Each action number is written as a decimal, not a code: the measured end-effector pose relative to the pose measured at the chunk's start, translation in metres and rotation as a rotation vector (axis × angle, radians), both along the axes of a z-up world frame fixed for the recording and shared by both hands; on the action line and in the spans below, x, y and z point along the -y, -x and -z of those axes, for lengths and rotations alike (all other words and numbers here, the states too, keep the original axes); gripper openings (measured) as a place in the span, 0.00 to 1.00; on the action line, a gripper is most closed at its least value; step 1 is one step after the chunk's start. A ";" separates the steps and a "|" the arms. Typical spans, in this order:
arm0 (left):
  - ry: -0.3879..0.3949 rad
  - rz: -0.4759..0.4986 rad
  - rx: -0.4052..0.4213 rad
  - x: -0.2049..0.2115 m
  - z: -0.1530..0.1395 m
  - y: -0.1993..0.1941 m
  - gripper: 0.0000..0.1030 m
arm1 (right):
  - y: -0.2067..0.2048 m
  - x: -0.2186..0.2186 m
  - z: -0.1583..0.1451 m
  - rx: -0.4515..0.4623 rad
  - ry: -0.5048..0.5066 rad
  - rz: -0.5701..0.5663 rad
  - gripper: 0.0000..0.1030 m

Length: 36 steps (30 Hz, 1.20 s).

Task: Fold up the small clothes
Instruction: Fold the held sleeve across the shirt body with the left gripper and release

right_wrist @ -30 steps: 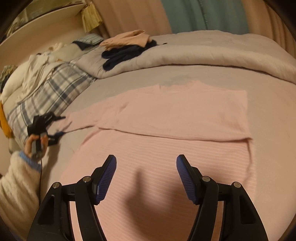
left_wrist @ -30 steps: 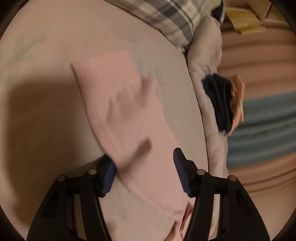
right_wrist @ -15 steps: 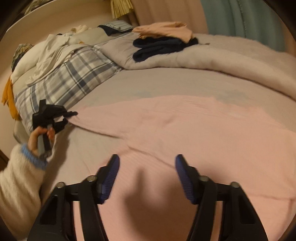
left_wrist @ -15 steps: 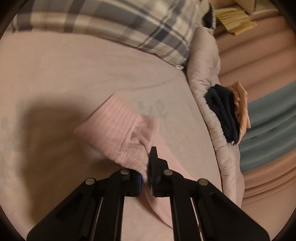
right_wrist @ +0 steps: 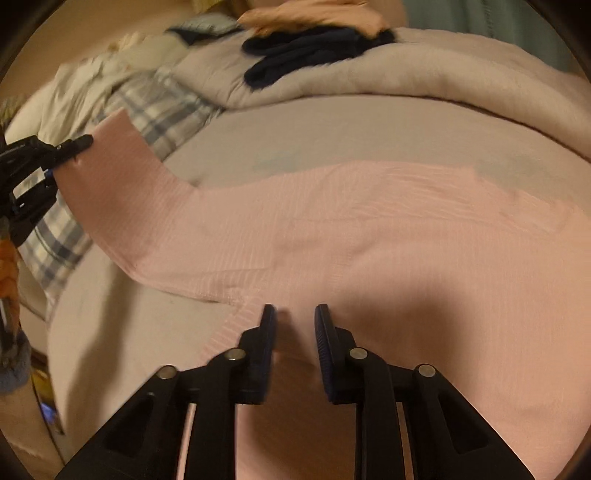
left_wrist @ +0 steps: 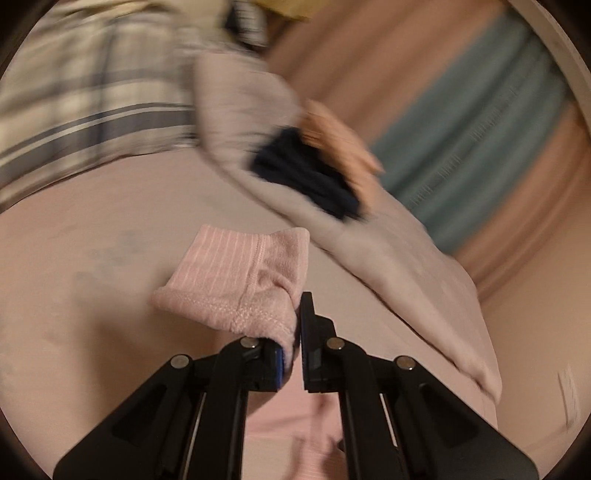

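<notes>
Left gripper (left_wrist: 297, 321): jaws pressed together on the cuff end of the pink top's sleeve (left_wrist: 240, 280), which was bunched over the left pad and lifted clear of the bed sheet (left_wrist: 92, 295). In the right wrist view the same gripper (right_wrist: 79, 144) appeared at the far left, clamped on the sleeve (right_wrist: 122, 192), which rose from the bed in a slanting band toward it.

Right gripper (right_wrist: 295, 317): jaws narrowed to a small gap and closing, tips pointing down onto the pink top (right_wrist: 388, 258) near the armpit seam where sleeve meets body. A strip of pink cloth lay between the pads; whether the pads pressed on it could not be told.

Pink top: finely ribbed, long-sleeved, spread flat across the middle of the bed, body running to the right edge of the right wrist view, upper part folded over the lower. Hem stitching showed on the raised cuff.

Surroundings: a pale duvet (right_wrist: 424, 70) heaped along the far side of the bed, bearing a dark navy garment (right_wrist: 306, 51) with a peach garment (right_wrist: 314, 13) just behind, touching it. A plaid pillow (right_wrist: 166, 107) lay at the left. Peach and teal curtains (left_wrist: 480, 122) hung behind, blurred.
</notes>
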<state>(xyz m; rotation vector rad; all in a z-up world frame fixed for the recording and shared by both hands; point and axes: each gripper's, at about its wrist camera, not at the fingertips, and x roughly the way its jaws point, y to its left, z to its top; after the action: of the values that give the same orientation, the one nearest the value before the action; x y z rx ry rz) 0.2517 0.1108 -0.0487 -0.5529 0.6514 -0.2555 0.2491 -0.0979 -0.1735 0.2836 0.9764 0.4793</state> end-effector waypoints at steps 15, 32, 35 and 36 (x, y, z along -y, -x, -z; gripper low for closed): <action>-0.559 0.454 0.008 0.320 0.077 0.033 0.20 | 0.075 0.244 0.014 -0.097 -0.337 0.572 0.46; -0.602 0.676 0.068 0.287 0.098 0.074 0.99 | 0.063 0.211 -0.006 -0.031 -0.126 0.447 0.46; -0.506 0.603 -0.015 0.268 0.101 0.053 0.99 | 0.058 0.201 -0.009 -0.022 -0.102 0.434 0.46; -0.449 0.583 -0.045 0.260 0.102 0.044 0.98 | 0.059 0.201 -0.010 -0.021 -0.122 0.441 0.46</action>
<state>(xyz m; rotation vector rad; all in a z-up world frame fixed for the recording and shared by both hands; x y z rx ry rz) 0.2073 -0.1490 -0.1508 0.0746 0.8758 -0.6242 0.1905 -0.2986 -0.1637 0.5994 0.8740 0.1321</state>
